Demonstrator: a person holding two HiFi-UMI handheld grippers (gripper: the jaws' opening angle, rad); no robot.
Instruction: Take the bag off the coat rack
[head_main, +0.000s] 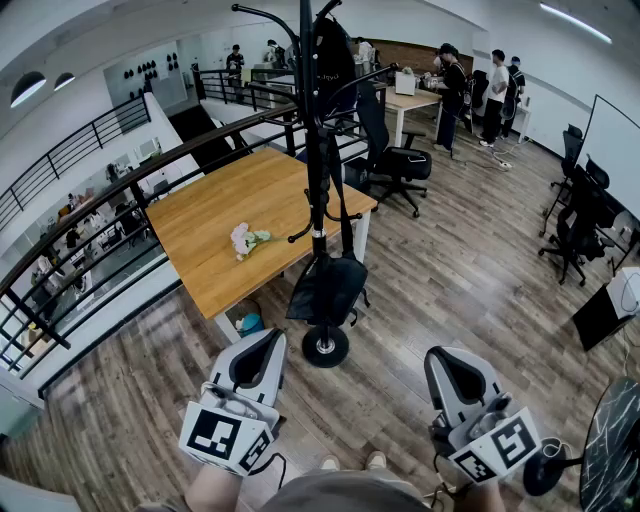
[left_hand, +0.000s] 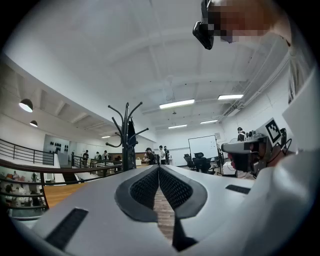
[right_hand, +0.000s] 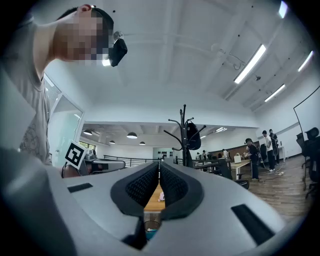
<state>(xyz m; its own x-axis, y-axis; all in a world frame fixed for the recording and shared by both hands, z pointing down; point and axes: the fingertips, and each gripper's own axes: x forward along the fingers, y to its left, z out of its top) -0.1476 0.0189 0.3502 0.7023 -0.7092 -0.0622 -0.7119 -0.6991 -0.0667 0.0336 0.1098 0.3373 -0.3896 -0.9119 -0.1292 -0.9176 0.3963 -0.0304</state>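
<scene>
Head view
Rack (head_main: 311, 150): black pole with curved hooks, upright on a round base on the wood floor, at the near corner of the bench (head_main: 215, 225).
Bag (head_main: 328, 288): black, hung on a long strap from a mid hook, low against the pole, just above the base.
Top hooks: a dark item (head_main: 335, 55) hangs there; bag or garment, cannot tell.
Bench top: a small bunch of pink flowers (head_main: 243, 240).
Left tongs (head_main: 272, 340): low in the frame, short of the rack base, touching nothing.
Right tongs (head_main: 437, 355): beside the left pair, well apart from the bag.

Left gripper view
Left tongs (left_hand: 159, 168): clenched, pads meeting at the tips, nothing between them.
Rack (left_hand: 127, 142): beyond the tips, slightly to the left, with the dark item on its upper hooks.
Right tongs (left_hand: 247, 150): at the right edge.

Right gripper view
Right tongs (right_hand: 160, 163): clenched and empty, with the bench and flowers showing through the slit below the tips.
Rack (right_hand: 184, 135): ahead, slightly right of the tips.
Left tongs (right_hand: 97, 163): at the left.
</scene>
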